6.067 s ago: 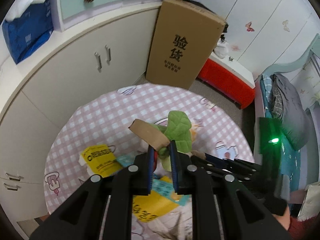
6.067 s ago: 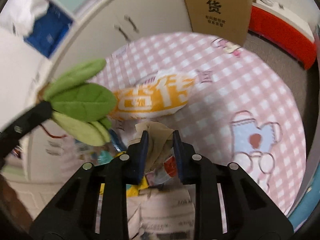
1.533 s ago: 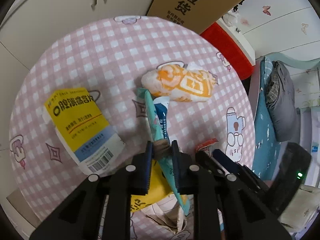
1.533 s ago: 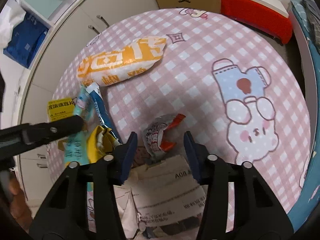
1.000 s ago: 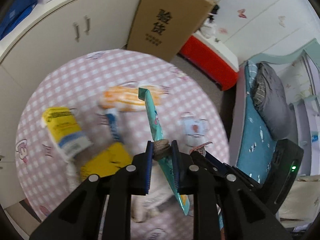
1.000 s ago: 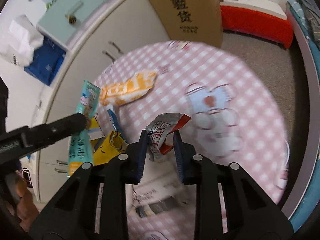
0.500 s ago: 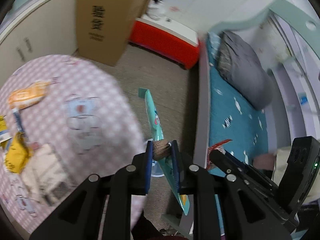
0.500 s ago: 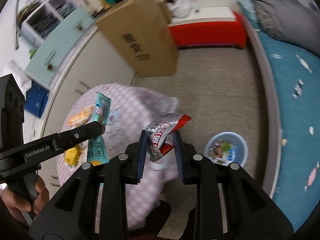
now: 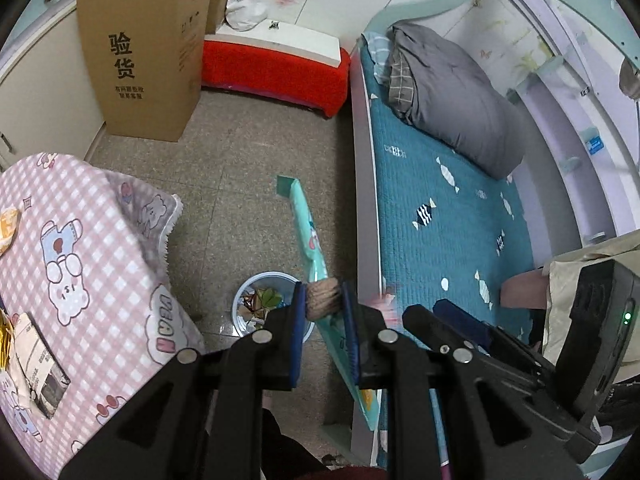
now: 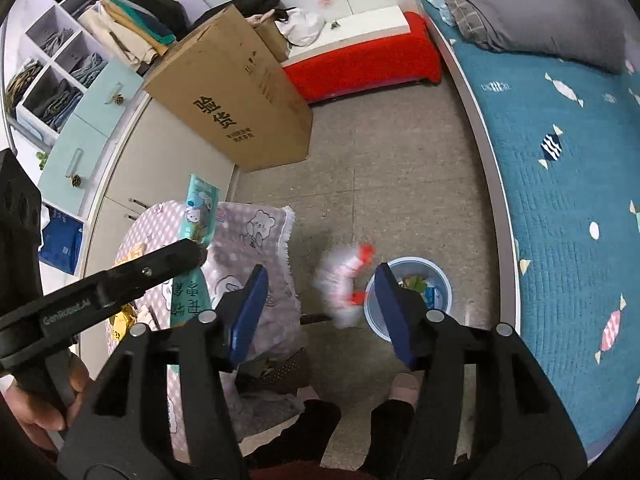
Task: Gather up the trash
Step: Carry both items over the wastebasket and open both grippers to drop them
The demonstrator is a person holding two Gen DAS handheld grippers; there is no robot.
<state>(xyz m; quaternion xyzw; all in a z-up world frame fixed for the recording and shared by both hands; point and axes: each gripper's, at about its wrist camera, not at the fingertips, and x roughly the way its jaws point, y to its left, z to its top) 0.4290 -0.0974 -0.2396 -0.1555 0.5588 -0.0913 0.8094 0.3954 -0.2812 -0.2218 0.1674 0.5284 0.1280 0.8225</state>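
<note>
My left gripper (image 9: pixel 323 304) is shut on a long teal snack wrapper (image 9: pixel 306 224) together with a brown twine wad (image 9: pixel 322 302), held above the floor beside a blue trash bin (image 9: pixel 244 300) that holds trash. The wrapper also shows in the right wrist view (image 10: pixel 198 208). My right gripper (image 10: pixel 320 292) is open, high above the floor. A red-and-white wrapper (image 10: pixel 344 284) is blurred in mid-air between its fingers, just left of the bin (image 10: pixel 440 276).
A table with a pink checked cloth (image 9: pixel 80 240) carries more trash at the left. A tall cardboard box (image 9: pixel 140 48), a red bench (image 9: pixel 276 68) and a bed with a teal cover (image 9: pixel 440 208) surround the floor. My feet (image 10: pixel 404 388) are below.
Both grippers swung from the table to over the floor bin. My right gripper opened and let go of the red-and-white wrapper, which is falling. The left still grips the teal wrapper.
</note>
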